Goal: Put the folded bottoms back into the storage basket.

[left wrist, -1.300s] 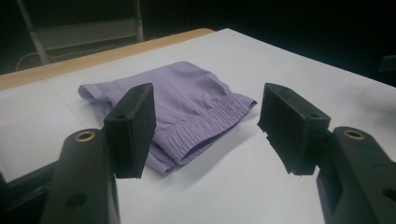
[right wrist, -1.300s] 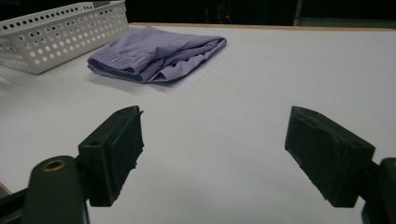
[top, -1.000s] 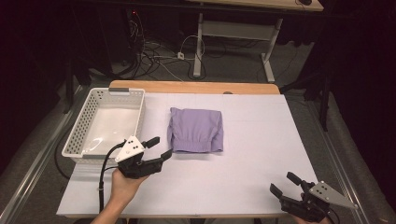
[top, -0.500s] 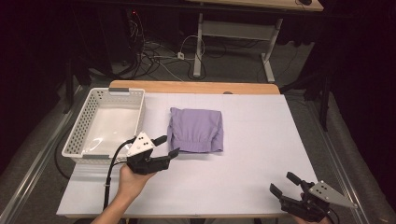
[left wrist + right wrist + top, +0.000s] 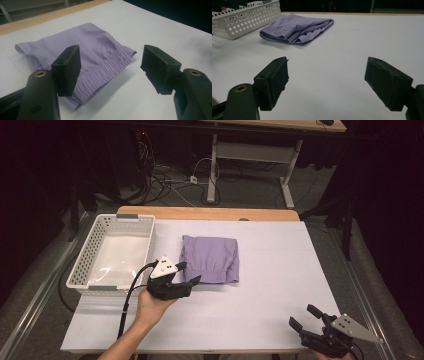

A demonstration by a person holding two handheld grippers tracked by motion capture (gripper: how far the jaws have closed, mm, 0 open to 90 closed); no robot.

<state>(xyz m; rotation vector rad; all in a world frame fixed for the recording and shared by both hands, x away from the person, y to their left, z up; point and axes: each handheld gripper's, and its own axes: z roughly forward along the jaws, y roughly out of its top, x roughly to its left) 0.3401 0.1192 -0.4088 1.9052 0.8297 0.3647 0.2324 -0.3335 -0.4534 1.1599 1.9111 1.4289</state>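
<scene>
- The left tongs (image 5: pixel 191 274) sit in the person's left hand (image 5: pixel 152 306) at about seven o'clock on the white table (image 5: pixel 280 270), pointing toward the folded cloth.
- Their jaws stand wide and have just been opening further; nothing is pressed between them. In the left gripper view the left tongs (image 5: pixel 111 66) frame the near corner of the cloth, but the pads are clear of it.
- The folded lilac cloth (image 5: pixel 210 259) lies flat near the middle of the table, slightly toward eleven o'clock from centre; its gathered elastic band (image 5: pixel 105 70) faces the left tongs, just beyond the jaw tips.
- A white perforated basket (image 5: pixel 82 265) stands at nine o'clock, just beside the cloth without touching it, with the left hand near its near corner.
- The right tongs (image 5: pixel 306 317) rest at five o'clock, near the table's front edge, well apart from the cloth.
- Their jaws are spread wide too, with bare table between them; from the right gripper view the right tongs (image 5: pixel 325 80) look across at the cloth (image 5: pixel 295 28) and the basket (image 5: pixel 244 21) beyond.
</scene>
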